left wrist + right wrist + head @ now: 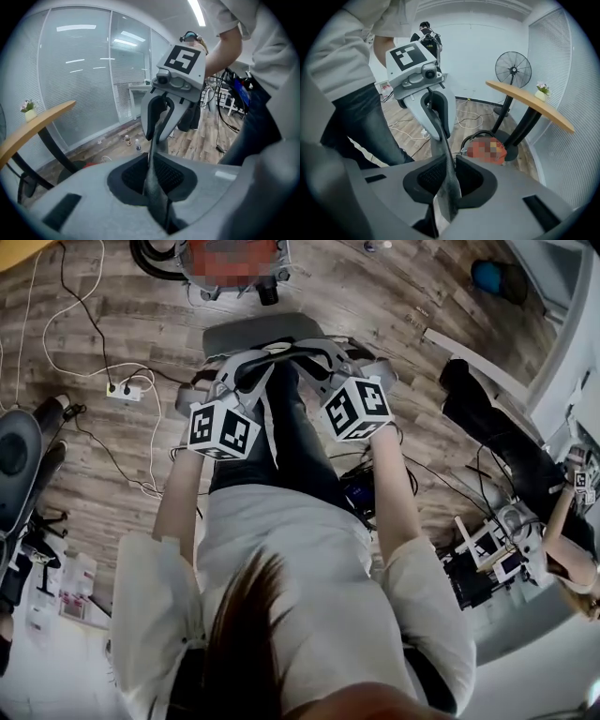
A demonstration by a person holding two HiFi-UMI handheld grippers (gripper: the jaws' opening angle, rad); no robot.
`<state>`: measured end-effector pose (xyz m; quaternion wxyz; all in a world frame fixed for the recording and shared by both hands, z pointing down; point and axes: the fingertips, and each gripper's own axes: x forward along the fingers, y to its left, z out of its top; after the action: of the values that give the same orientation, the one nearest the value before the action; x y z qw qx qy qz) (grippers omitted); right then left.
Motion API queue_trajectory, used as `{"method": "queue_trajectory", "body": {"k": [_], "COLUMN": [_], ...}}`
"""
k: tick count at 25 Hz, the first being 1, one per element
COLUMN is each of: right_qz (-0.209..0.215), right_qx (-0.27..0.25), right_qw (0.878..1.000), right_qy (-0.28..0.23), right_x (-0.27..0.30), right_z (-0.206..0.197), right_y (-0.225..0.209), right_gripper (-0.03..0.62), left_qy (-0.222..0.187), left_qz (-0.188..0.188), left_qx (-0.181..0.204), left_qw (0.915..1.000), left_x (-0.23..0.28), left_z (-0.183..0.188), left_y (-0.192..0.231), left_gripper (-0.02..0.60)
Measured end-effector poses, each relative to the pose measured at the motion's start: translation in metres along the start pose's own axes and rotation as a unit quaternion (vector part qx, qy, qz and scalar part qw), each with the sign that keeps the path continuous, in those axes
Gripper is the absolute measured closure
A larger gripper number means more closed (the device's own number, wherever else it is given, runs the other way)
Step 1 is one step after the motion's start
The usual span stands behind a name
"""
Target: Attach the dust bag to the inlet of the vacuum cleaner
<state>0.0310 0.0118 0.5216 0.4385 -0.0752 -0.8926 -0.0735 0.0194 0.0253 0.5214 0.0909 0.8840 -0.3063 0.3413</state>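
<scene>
Standing on a wooden floor [103, 521], the person holds the dust bag [258, 334] up in front of the legs, stretched between both grippers. Ahead of the bag the boards are open up to the vacuum cleaner [214, 282], which stands at the far edge of the head view. On the left side, cables [89, 343] and one power strip [122, 388] lie across the floor, and an office chair [19, 465] stands at the border. On the right side a second person [525, 465] takes up room. A glass wall with blinds [79, 84] closes one side; one wooden table [529, 101] and one fan [513, 70] stand near it.

I count two grippers, one bag and two small bottles [126, 139] on the floor by the glass.

The left gripper [154, 187] has its jaws closed on one edge of the bag. The right gripper [447, 183] pinches the opposite edge in the same way. The bag is thin, flat, grey cloth. It runs as a tight strip from one pair of jaws to the other.
</scene>
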Motion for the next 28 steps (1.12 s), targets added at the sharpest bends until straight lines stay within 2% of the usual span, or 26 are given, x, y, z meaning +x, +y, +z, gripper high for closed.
{"method": "queue_trajectory", "body": {"k": [4, 9, 14, 22, 28], "right_qz": [0.021, 0.023, 0.033, 0.058, 0.051], "right_qx": [-0.013, -0.025, -0.011, 0.009, 0.026], "right_qw": [0.999, 0.999, 0.999, 0.997, 0.997], "right_qy": [0.022, 0.031, 0.042, 0.046, 0.042], "right_x": [0.031, 0.062, 0.090, 0.134, 0.164], "right_z": [-0.025, -0.049, -0.071, -0.105, -0.124], "right_y": [0.009, 0.010, 0.008, 0.013, 0.005], "right_gripper": [0.541, 0.559, 0.561, 0.559, 0.557], "left_qy": [0.019, 0.038, 0.064, 0.096, 0.099], "left_qz": [-0.010, -0.002, 0.010, 0.007, 0.005], "left_qx": [-0.015, -0.043, -0.032, -0.066, -0.089], "left_qw": [0.9997, 0.9984, 0.9974, 0.9931, 0.9910], "left_x": [0.026, 0.057, 0.080, 0.116, 0.140], "left_z": [-0.032, -0.065, -0.096, -0.139, -0.164], "left_y": [-0.005, 0.003, 0.007, 0.001, 0.009], "left_gripper": [0.532, 0.502, 0.508, 0.517, 0.517]}}
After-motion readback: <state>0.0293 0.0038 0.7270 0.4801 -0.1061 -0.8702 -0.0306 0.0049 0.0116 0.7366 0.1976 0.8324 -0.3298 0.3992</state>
